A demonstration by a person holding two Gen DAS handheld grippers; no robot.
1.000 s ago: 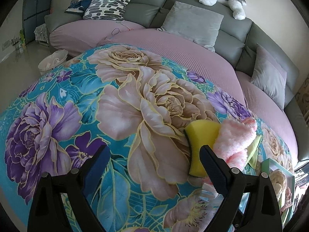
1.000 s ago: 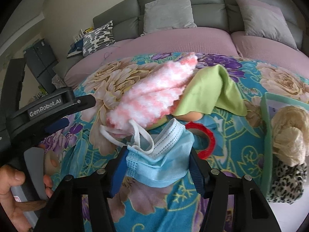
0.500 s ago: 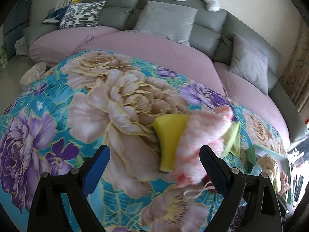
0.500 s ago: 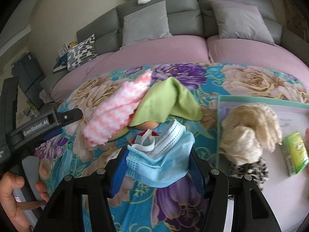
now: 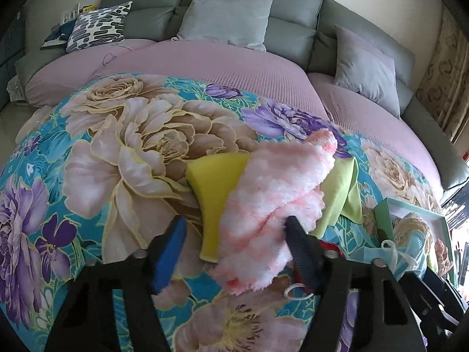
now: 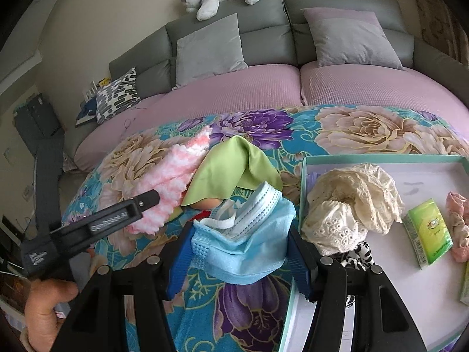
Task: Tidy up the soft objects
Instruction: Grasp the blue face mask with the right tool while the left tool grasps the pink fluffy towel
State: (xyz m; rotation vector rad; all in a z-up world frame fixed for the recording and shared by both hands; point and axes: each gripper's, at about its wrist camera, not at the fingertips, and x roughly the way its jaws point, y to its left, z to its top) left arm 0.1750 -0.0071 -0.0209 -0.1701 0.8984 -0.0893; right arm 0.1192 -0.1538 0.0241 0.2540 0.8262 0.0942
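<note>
We see the right hand-held gripper (image 6: 237,252) holding a blue face mask (image 6: 249,240) beside the tray (image 6: 304,176), while the left hand-held gripper (image 5: 234,243) stands wide around the pink fluffy cloth (image 5: 272,196).

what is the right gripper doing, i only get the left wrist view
Observer: The right gripper is shut on a blue face mask, just left of the tray.
Operator: what's in the tray
Observer: A cream lace cloth lies by its left wall, with a green tissue pack to the right of it.
Operator: any room for the mask
Observer: Probably; bare white tray floor shows behind the tissue pack.
</note>
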